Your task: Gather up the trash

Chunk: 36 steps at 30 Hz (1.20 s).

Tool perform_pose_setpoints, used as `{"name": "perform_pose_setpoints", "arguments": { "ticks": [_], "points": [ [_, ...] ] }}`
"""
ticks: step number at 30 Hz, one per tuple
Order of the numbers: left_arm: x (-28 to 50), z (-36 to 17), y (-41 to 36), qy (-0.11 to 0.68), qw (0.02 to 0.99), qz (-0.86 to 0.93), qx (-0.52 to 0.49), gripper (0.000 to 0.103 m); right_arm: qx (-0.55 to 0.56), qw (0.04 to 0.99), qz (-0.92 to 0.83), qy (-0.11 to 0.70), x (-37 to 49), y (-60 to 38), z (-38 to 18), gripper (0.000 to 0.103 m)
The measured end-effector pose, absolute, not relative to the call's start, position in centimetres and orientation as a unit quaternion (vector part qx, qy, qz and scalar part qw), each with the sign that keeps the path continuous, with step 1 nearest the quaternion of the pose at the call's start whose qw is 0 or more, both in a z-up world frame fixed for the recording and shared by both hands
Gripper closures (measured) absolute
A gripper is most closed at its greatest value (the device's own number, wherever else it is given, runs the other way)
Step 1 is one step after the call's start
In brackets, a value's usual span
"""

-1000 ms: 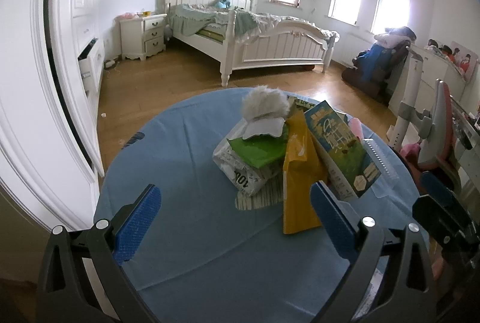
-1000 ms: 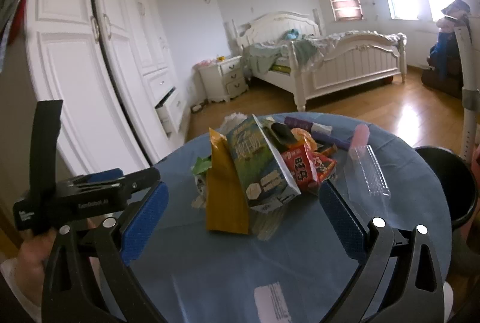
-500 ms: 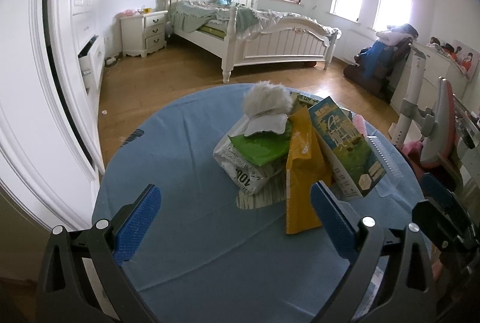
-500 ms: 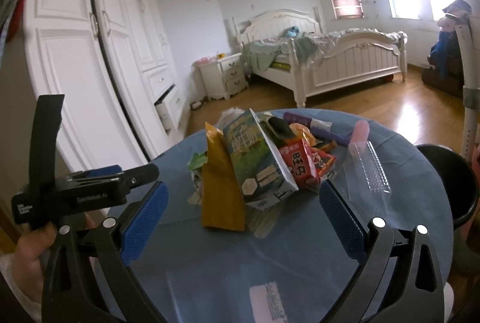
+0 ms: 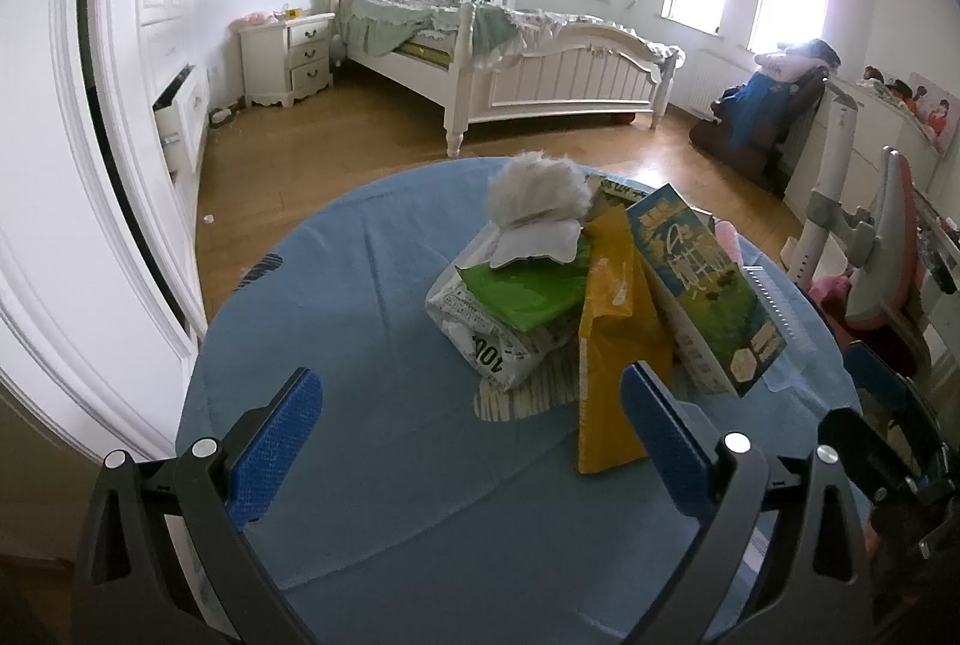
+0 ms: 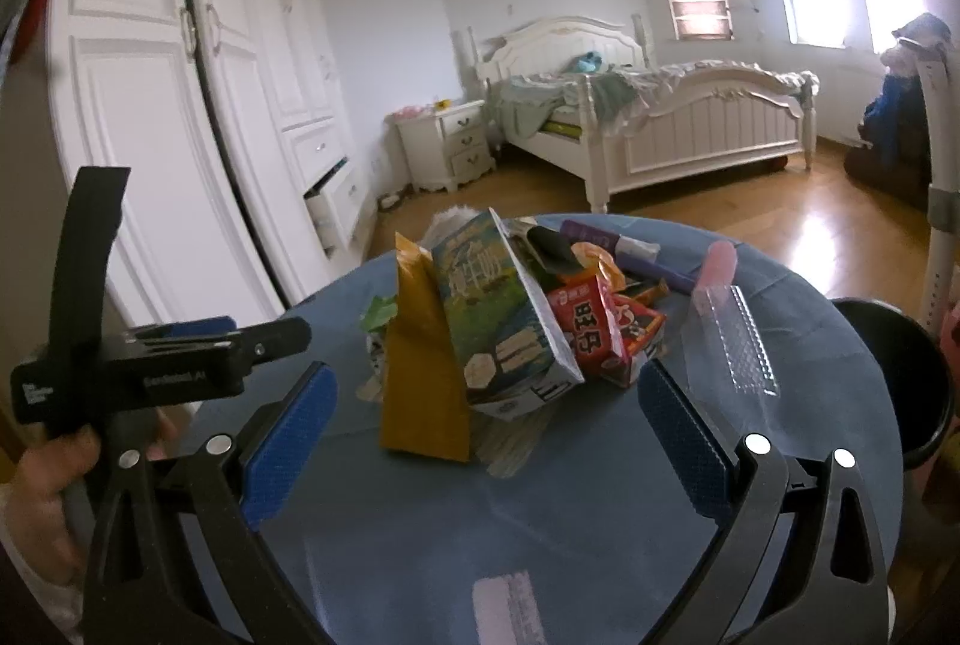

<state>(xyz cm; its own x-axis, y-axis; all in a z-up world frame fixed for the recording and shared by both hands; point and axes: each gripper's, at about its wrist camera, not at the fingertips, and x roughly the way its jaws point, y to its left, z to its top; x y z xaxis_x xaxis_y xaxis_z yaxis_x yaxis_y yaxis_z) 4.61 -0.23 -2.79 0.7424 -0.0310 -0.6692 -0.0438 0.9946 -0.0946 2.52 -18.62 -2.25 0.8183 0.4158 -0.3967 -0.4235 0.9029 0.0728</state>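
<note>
Both spread-wide, empty tongs (image 5: 471, 426) (image 6: 487, 420) nearer the trash pile (image 5: 576, 285), black bin (image 6: 906, 381) only right-view.

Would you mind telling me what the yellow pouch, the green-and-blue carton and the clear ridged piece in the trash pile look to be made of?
Yellow pouch: probably plastic film, slightly glossy, with creases and a crimped top.
Green-and-blue carton: printed paperboard, judging by flat panels and sharp folded edges.
Clear ridged piece: thin transparent plastic, the blue tablecloth showing through.

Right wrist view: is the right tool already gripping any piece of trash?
No. The right tool is open, its blue pads short of the yellow bag on the blue table.
</note>
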Motion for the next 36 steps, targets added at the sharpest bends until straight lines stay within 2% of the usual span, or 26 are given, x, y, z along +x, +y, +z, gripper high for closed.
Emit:
{"name": "perform_pose_setpoints", "arguments": {
  "ticks": [9, 13, 17, 20, 22, 24, 25, 26, 28, 29, 30, 31, 36],
  "points": [
    [5.9, -3.4, 0.0, 0.375, 0.925, -0.005, -0.059, 0.005, 0.014, 0.953, 0.231, 0.197, 3.6, -18.4, -2.7, 0.004],
    [7.2, -2.4, 2.6, 0.374, 0.922, -0.036, -0.099, 0.005, -0.024, 0.949, 0.232, 0.212, 3.6, -18.4, -1.8, 0.004],
    [11.8, -0.7, 4.7, 0.383, 0.910, -0.092, -0.132, 0.005, -0.081, 0.940, 0.241, 0.229, 5.6, -17.5, -1.1, 0.006],
    [16.3, -0.5, 4.3, 0.400, 0.904, -0.099, -0.113, 0.005, -0.145, 0.927, 0.236, 0.251, 7.9, -15.0, -1.6, 0.019],
    [19.2, -1.1, 3.3, 0.417, 0.896, -0.115, -0.105, 0.005, -0.180, 0.922, 0.224, 0.261, 9.0, -13.8, -2.2, 0.035],
    [21.7, -2.0, 2.2, 0.435, 0.887, -0.124, -0.093, 0.005, -0.176, 0.920, 0.228, 0.266, 10.0, -13.2, -2.8, 0.041],
    [22.8, -2.6, 1.6, 0.445, 0.883, -0.125, -0.083, 0.008, -0.168, 0.922, 0.228, 0.265, 10.3, -13.1, -3.1, 0.046],
    [23.8, -3.2, 1.0, 0.454, 0.879, -0.127, -0.074, 0.011, -0.159, 0.922, 0.231, 0.268, 10.4, -13.4, -3.6, 0.046],
    [25.6, -4.4, 0.2, 0.476, 0.864, -0.147, -0.077, 0.034, -0.150, 0.922, 0.235, 0.269, 10.4, -13.8, -3.7, 0.047],
    [26.4, -5.0, 0.1, 0.486, 0.854, -0.161, -0.093, 0.040, -0.141, 0.921, 0.239, 0.272, 10.5, -14.0, -3.7, 0.047],
    [26.9, -5.4, 0.0, 0.492, 0.845, -0.179, -0.110, 0.052, -0.131, 0.920, 0.246, 0.276, 10.4, -14.4, -3.8, 0.048],
    [26.5, -5.3, 0.7, 0.494, 0.839, -0.192, -0.125, 0.058, -0.120, 0.917, 0.253, 0.283, 10.3, -15.1, -3.9, 0.048],
    [24.4, -3.9, 1.5, 0.462, 0.856, -0.189, -0.133, 0.064, -0.045, 0.900, 0.308, 0.304, 10.0, -17.6, -3.2, 0.050]
  ]
}}
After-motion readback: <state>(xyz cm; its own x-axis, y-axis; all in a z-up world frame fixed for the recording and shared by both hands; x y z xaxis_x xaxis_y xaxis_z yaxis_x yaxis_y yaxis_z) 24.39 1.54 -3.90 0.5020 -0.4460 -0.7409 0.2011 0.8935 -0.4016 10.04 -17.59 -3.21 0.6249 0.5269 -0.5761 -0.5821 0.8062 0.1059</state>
